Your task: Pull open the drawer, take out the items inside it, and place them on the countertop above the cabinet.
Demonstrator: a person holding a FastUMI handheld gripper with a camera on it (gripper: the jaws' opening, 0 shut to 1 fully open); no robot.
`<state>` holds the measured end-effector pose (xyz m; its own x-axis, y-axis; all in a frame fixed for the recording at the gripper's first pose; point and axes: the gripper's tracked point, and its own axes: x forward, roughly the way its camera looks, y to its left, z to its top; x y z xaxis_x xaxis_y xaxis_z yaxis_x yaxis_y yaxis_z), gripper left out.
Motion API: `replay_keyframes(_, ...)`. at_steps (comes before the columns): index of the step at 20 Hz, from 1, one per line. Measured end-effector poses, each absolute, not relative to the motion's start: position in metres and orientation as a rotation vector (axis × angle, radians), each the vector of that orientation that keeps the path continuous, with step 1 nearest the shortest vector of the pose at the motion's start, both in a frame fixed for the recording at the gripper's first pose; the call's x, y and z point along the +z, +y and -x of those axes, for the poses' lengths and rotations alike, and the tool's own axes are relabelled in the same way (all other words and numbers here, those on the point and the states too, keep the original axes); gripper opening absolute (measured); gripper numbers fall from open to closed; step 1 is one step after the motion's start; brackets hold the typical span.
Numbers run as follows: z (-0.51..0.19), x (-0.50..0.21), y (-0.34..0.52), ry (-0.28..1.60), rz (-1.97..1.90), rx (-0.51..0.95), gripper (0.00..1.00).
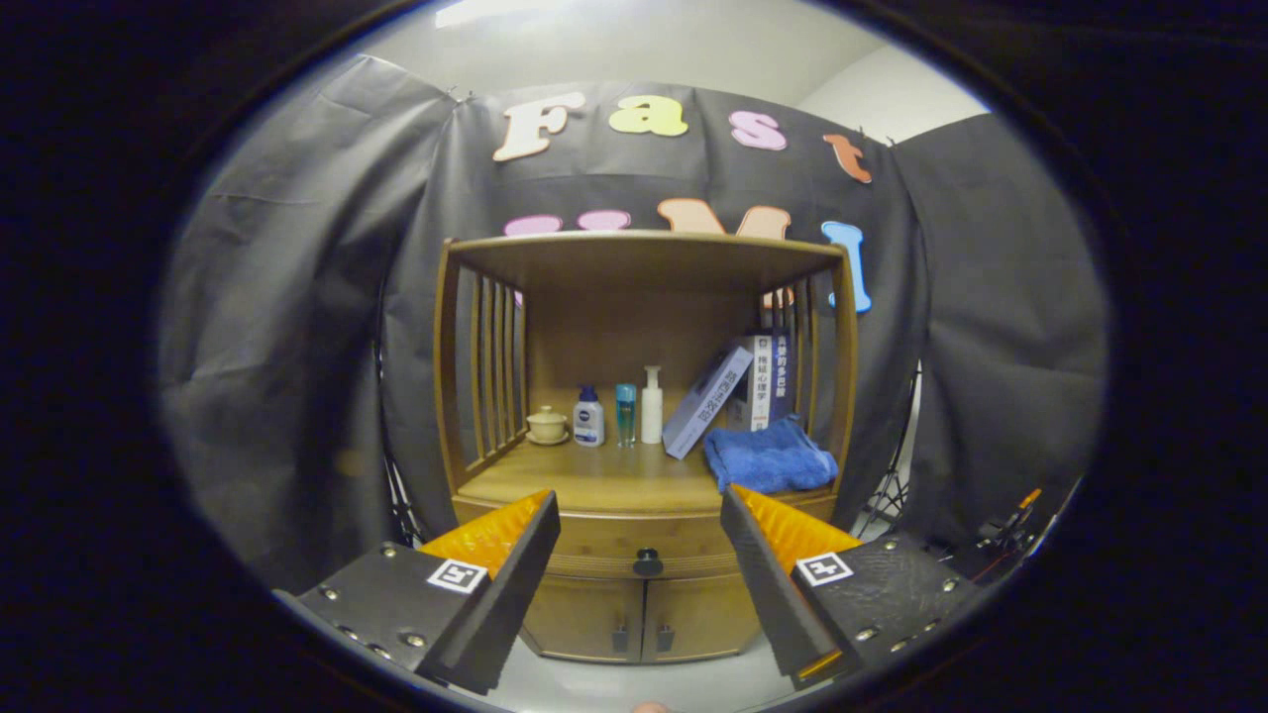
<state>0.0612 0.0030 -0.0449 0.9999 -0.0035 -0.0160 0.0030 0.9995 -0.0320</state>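
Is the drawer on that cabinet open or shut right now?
Shut: the drawer front sits flush with the cabinet, its knob untouched beyond the open gripper.

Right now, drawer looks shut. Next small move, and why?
Probably ease straight forward toward the drawer knob. The drawer sits closed under the countertop, and the gripper is open with the knob beyond its fingers, roughly centred between them, not yet within grasp.

A staged booth — black cloth wall (pixel 297 297) behind a home-style wooden cabinet (pixel 644 475).

printed book spines (pixel 761 381) and bottle label (pixel 588 421), too small to read
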Motion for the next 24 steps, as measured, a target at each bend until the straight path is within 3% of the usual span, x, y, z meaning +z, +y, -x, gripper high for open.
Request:
replay_keyframes(11,-0.22,-0.169,0.002,0.097,0.041,0.029,0.98)
replay_keyframes(15,-0.248,-0.23,0.017,0.175,0.05,0.056,0.98)
replay_keyframes(20,-0.257,-0.261,-0.007,0.217,0.027,-0.013,0.91)
replay_keyframes(24,-0.255,-0.267,-0.012,0.216,0.018,-0.015,0.45)
